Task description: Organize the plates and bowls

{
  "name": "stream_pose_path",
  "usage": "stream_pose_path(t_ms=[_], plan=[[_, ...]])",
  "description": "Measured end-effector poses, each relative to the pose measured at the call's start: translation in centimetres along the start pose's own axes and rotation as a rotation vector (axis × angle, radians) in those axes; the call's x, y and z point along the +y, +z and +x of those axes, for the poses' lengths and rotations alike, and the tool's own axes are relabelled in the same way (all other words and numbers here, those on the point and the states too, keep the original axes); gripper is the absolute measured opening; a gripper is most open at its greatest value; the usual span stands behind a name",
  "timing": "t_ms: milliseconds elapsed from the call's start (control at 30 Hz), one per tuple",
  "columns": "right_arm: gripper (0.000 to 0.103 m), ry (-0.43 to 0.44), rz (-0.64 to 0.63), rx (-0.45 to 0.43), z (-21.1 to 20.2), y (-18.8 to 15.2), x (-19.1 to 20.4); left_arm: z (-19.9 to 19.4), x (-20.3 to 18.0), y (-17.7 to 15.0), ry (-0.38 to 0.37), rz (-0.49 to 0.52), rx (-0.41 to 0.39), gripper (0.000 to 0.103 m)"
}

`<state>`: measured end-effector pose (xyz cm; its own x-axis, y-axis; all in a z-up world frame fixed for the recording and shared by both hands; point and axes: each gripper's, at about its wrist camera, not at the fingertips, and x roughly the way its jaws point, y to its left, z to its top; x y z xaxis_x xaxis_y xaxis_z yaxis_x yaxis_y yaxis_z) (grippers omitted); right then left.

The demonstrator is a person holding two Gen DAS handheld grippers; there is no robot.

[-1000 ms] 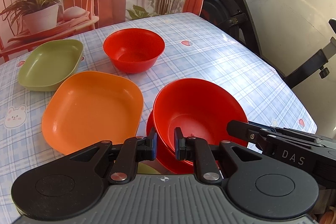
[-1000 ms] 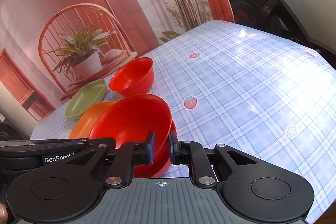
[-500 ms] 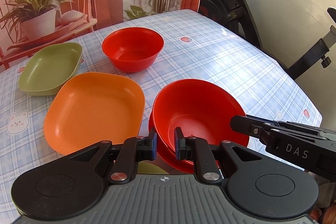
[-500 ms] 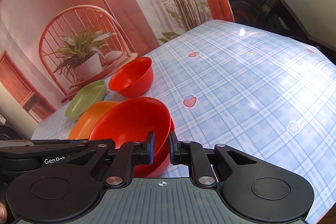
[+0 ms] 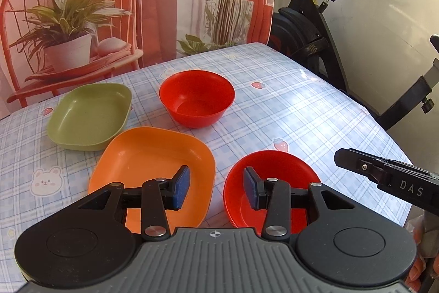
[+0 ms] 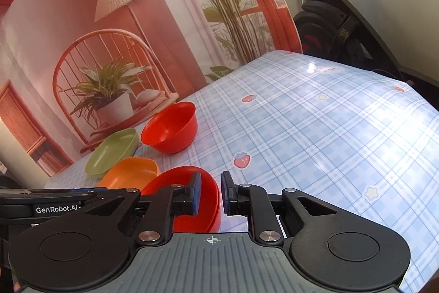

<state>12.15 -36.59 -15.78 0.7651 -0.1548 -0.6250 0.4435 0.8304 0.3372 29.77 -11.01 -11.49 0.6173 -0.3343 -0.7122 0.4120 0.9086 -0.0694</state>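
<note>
A red bowl (image 5: pixel 274 169) sits nested on red dishware near the table's front edge; it also shows in the right wrist view (image 6: pixel 186 183). My left gripper (image 5: pixel 216 190) is open and empty above its left rim. My right gripper (image 6: pixel 210 192) is open and empty above its right rim, and its body shows in the left wrist view (image 5: pixel 389 177). An orange square plate (image 5: pixel 153 155), a green square dish (image 5: pixel 87 114) and a second red bowl (image 5: pixel 196 98) lie further back. They also show in the right wrist view: plate (image 6: pixel 131 172), dish (image 6: pixel 112 150), bowl (image 6: pixel 170 128).
The table (image 6: pixel 329 128) has a blue plaid cloth with strawberry prints. An exercise bike (image 5: pixel 315 32) stands past the right edge. A printed backdrop hangs behind the far edge.
Both grippers have opened and let go of the near red bowl's rim. The bowl now rests lower on the table, and both grippers have drawn back and up from it.
</note>
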Motion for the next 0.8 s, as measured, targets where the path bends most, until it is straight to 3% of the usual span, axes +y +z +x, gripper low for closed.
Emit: stream_pose_path(t_ms=[133, 267, 500, 700, 800], plan=[[0.022, -0.035, 0.007, -0.062, -0.8, 1.4, -1.3, -2.0, 1.7, 1.1, 0.029, -0.027, -0.08, 0.045], [0.022, -0.075, 0.008, -0.089, -1.7, 2.5, -2.4, -3.1, 3.2, 1.9, 0.086, -0.022, -0.087, 0.045], [0.022, -0.055, -0.018, -0.077, -2.0, 4.3, -2.5, -5.2, 6.2, 4.3, 0.188, 0.017, -0.096, 0.045], [0.023, -0.008, -0.14, -0.029, 0.4, 5.9, -0.4, -5.4, 6.9, 6.3, 0.214, 0.026, -0.161, 0.045], [0.025, 0.017, -0.195, -0.016, 2.8, 6.2, 0.4, -3.1, 6.5, 6.1, 0.166, -0.022, -0.148, 0.045]])
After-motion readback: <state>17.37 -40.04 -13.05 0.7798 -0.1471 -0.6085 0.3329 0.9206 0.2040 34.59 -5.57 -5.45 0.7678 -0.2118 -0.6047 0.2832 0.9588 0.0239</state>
